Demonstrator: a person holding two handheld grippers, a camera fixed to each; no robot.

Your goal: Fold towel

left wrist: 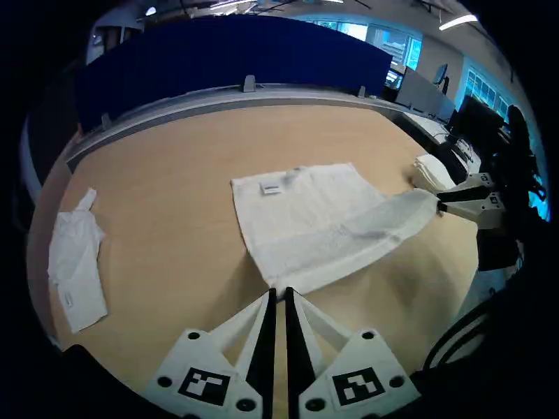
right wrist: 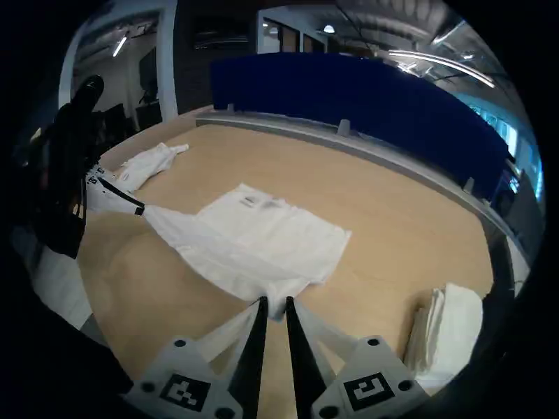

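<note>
On the wooden table (left wrist: 175, 181) the white towel (left wrist: 314, 209) lies spread ahead of us, its far edge flat on the wood and its near edge raised and stretched sideways between our two grippers. The left gripper (left wrist: 279, 299) has its fingers closed on one near corner, and the right gripper (right wrist: 276, 306) pinches the other corner the same way. We judge the fold must carry that taut edge straight forward over the cloth to the far edge, with both grippers equally near.
</note>
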